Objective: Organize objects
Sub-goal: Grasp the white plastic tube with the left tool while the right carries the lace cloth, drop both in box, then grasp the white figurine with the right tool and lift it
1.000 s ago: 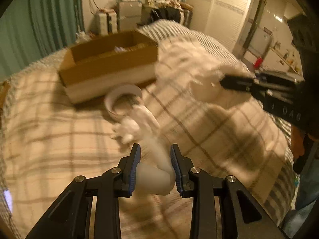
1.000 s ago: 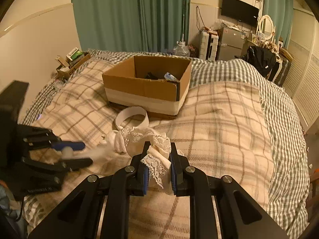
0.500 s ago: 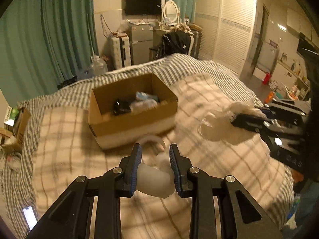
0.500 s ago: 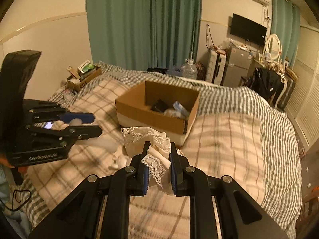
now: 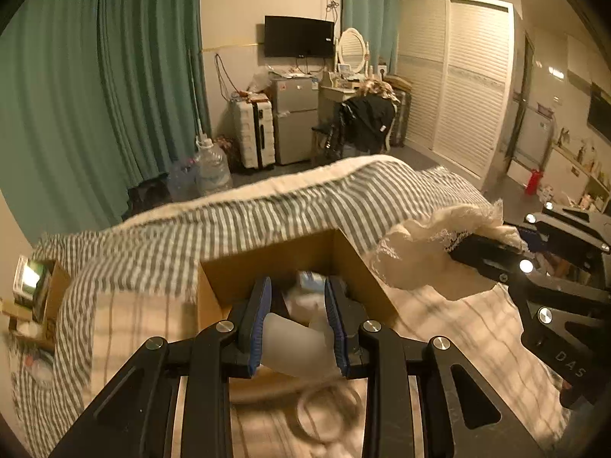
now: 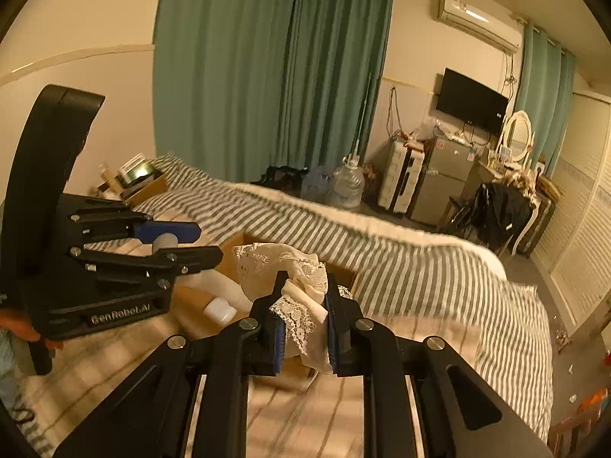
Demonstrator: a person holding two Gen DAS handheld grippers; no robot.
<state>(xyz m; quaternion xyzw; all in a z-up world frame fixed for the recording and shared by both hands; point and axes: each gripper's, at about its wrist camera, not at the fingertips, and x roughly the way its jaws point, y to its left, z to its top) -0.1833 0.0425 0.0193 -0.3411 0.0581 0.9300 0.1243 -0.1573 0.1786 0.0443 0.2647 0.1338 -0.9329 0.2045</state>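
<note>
My left gripper [image 5: 298, 324] is shut on a translucent white bottle [image 5: 294, 343] and holds it over the near edge of an open cardboard box [image 5: 290, 263] on the bed. Several items lie inside the box. My right gripper [image 6: 303, 324] is shut on a cream lace cloth [image 6: 294, 278], held in the air beside the box [image 6: 233, 244]. The cloth also shows in the left wrist view [image 5: 427, 244], right of the box. The left gripper shows in the right wrist view [image 6: 183, 244] with the bottle [image 6: 221, 286] hanging over the box.
A white ring-shaped band [image 5: 328, 412] lies on the plaid duvet [image 5: 458, 336] below my left gripper. A small box of items [image 6: 137, 179] sits at the bed's far left. Green curtains [image 5: 107, 95], water jugs [image 5: 210, 168], a suitcase and a fridge stand beyond the bed.
Both grippers have risen and moved forward toward the box, each still holding its item. The bottle is now over the box's near edge and the cloth beside its right side.
</note>
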